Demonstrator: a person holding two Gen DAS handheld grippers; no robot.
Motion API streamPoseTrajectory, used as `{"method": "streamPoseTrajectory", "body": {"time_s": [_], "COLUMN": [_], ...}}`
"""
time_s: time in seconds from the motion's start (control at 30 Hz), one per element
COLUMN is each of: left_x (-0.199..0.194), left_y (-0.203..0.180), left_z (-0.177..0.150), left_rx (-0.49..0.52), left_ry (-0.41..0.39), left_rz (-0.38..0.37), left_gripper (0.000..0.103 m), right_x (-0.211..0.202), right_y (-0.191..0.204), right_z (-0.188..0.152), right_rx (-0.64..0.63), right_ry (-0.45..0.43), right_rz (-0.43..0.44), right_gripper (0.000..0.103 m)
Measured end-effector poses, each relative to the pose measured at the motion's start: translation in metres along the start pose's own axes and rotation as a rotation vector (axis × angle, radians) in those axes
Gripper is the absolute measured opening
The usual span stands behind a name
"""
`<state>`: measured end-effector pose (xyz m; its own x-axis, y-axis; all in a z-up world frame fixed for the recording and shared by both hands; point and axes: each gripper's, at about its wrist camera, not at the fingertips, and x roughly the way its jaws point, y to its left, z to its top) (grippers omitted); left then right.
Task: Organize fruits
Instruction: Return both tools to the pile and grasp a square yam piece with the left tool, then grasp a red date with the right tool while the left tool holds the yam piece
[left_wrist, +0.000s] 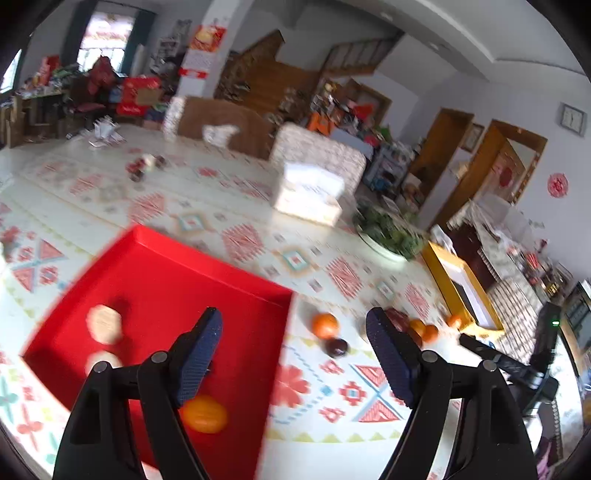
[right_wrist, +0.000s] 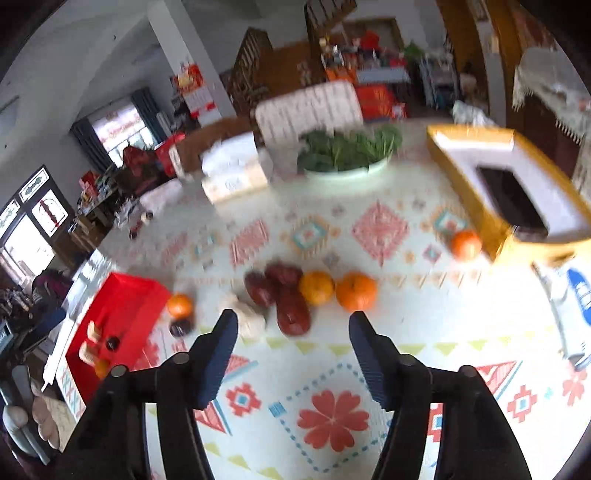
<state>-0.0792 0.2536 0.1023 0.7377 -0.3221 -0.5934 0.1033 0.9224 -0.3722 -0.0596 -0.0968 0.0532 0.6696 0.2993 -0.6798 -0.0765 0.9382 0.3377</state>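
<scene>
A red tray lies on the patterned tablecloth; it holds an orange and two pale round fruits. My left gripper hangs open and empty over the tray's right edge. Just right of the tray sit an orange and a dark plum. In the right wrist view my right gripper is open with nothing in it, short of a cluster of dark red fruits, a pale fruit and two oranges. Another orange rests against the yellow box. The red tray is at the left.
A yellow box with a white insert stands at the right. A bowl of leafy greens and a white tissue box sit further back. A chair back rises behind the table. A white and blue packet lies at the right edge.
</scene>
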Motion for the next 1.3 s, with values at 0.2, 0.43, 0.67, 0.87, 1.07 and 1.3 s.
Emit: {"method": "streamPoseTrajectory", "body": {"time_s": [0.2,0.43,0.67,0.87,1.07,1.3], "left_x": [0.033,0.063,0.103,0.139,0.174,0.169], "left_y": [-0.028,-0.065,-0.106,-0.139,-0.159,-0.163], "left_z": [-0.012,-0.024,-0.044,-0.056,-0.060,-0.070], "left_rx": [0.053,0.151,0.287,0.405,0.498,0.581], "left_ry": [0.085,0.142,0.200,0.234,0.246,0.277], "left_rz": [-0.009,-0.034,-0.049,-0.060,-0.037,0.003], "left_gripper": [0.079,0.079,0.075,0.054,0.054,0.030], "right_x": [0.036,0.079,0.079,0.059,0.055,0.054], "right_y": [-0.001,0.000,-0.003,-0.022,-0.034,-0.035], "right_z": [-0.003,0.000,0.000,0.005,0.010,0.010], "right_rx": [-0.027,-0.039,-0.030,0.053,0.102,0.114], "right_ry": [0.060,0.114,0.101,0.041,0.029,0.029], "right_rz": [0.019,-0.009,0.046,0.095,0.127,0.136], "right_gripper": [0.052,0.052,0.033,0.033,0.032,0.030]}}
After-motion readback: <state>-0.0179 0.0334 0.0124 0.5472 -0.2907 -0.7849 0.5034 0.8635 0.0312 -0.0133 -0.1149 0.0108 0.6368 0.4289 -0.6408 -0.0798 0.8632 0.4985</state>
